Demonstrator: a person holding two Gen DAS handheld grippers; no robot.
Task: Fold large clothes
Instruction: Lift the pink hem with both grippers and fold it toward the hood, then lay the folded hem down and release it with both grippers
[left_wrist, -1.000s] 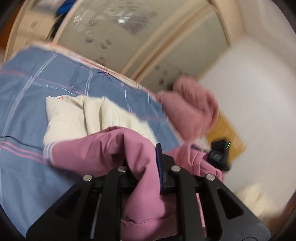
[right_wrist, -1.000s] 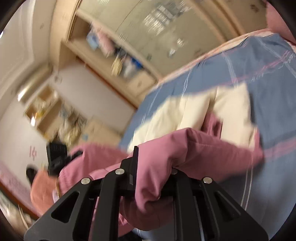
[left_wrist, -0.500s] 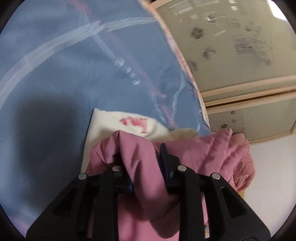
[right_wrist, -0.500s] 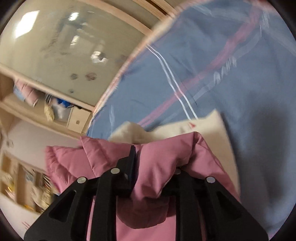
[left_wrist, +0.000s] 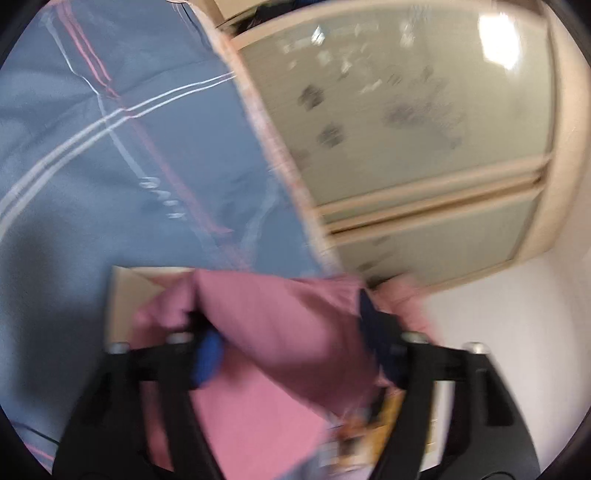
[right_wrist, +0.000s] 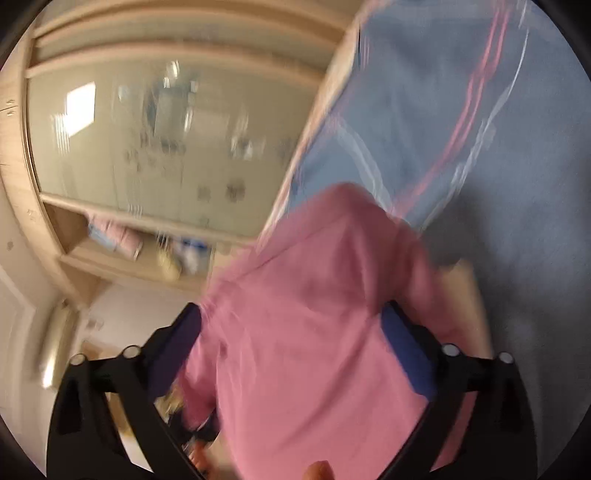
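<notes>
Pink jacket between both spread tools, over the bed

Left wrist view: left tool (left_wrist: 291, 332) with jaws standing wide apart; they have just been opening. Pink jacket (left_wrist: 280, 332) sits in the gap between them, bunched, its fold bulging up past the fingertips. Blue-padded fingers (left_wrist: 208, 356) flank the cloth on either side; picture is blurred, so whether the pads brush the fabric cannot be told, but they do not pinch it. Cream garment (left_wrist: 125, 291) shows as a pale corner just beyond and to the left of the jacket, lying on the blue bedcover (left_wrist: 110, 166), which has white and pink stripes. Cover's edge runs diagonally; beyond it, frosted wardrobe doors (left_wrist: 406, 129) in a pale wooden frame.

Right wrist view: right tool (right_wrist: 291, 332) likewise spread wide, jaws just opened. Same pink jacket (right_wrist: 314, 314) fills the space between the two fingers (right_wrist: 406, 354) and rises in a hump ahead of them, its far end reaching over the bed's edge line. A strip of cream cloth (right_wrist: 469, 295) shows to the right of the jacket, against the blue cover (right_wrist: 498, 147). Left half of the view: frosted doors, and an open shelf (right_wrist: 129, 254) with blurred small items. A fingertip (right_wrist: 319, 472) of the person shows at the bottom edge.

Both views motion-blurred.
</notes>
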